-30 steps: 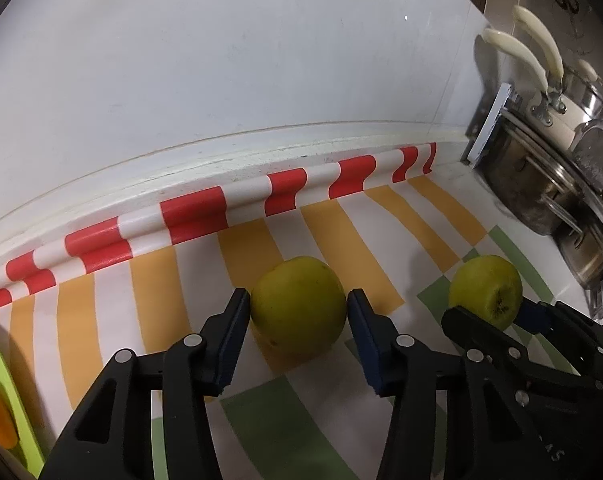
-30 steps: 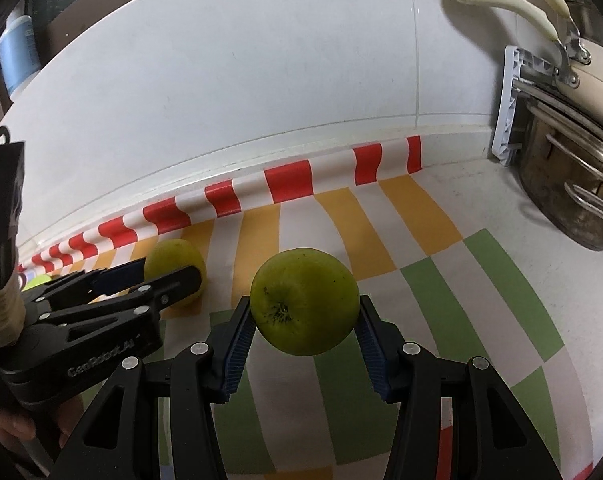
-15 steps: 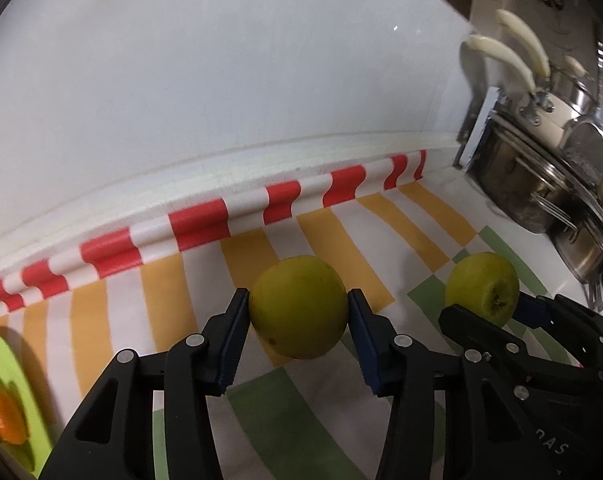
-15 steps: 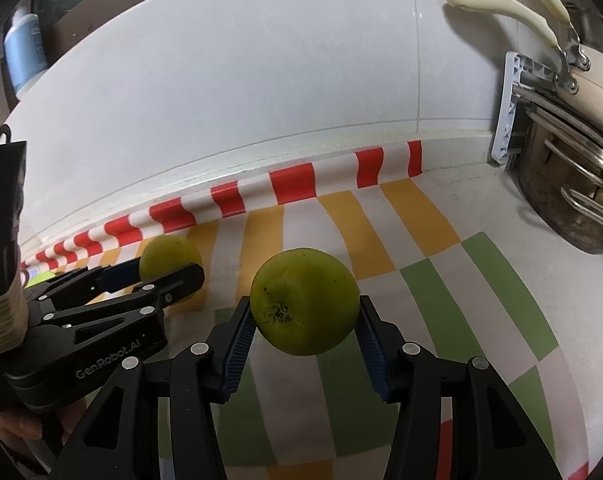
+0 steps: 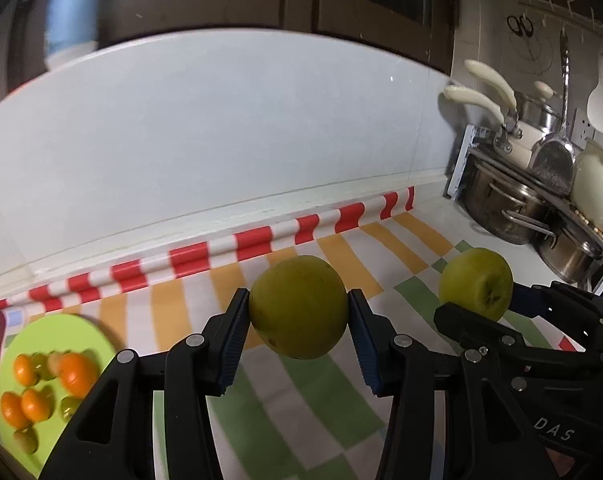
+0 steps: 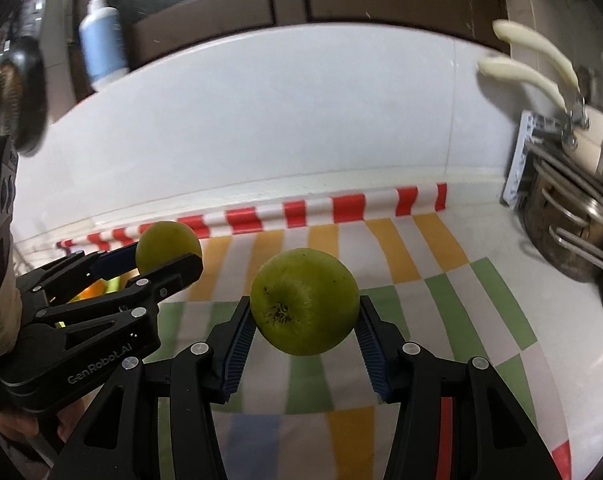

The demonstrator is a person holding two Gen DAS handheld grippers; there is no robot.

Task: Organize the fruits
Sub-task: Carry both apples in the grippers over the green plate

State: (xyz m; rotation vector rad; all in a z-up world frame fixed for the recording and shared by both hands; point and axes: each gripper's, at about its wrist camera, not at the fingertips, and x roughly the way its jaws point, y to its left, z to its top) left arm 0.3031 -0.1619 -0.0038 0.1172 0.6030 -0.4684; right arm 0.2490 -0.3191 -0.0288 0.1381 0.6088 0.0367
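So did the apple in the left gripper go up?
Yes. The left gripper lifted its apple; against the red-striped edge, more wall, the dark cabinets and green plate now show.

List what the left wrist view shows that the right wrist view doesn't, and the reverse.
Left wrist view only: the green plate with small oranges, and a hanging white spoon.
Right wrist view only: a blue pump bottle, sharply seen.
Both: left tongs and right tongs, each clamping a green apple, plus the striped cloth and steel pots.
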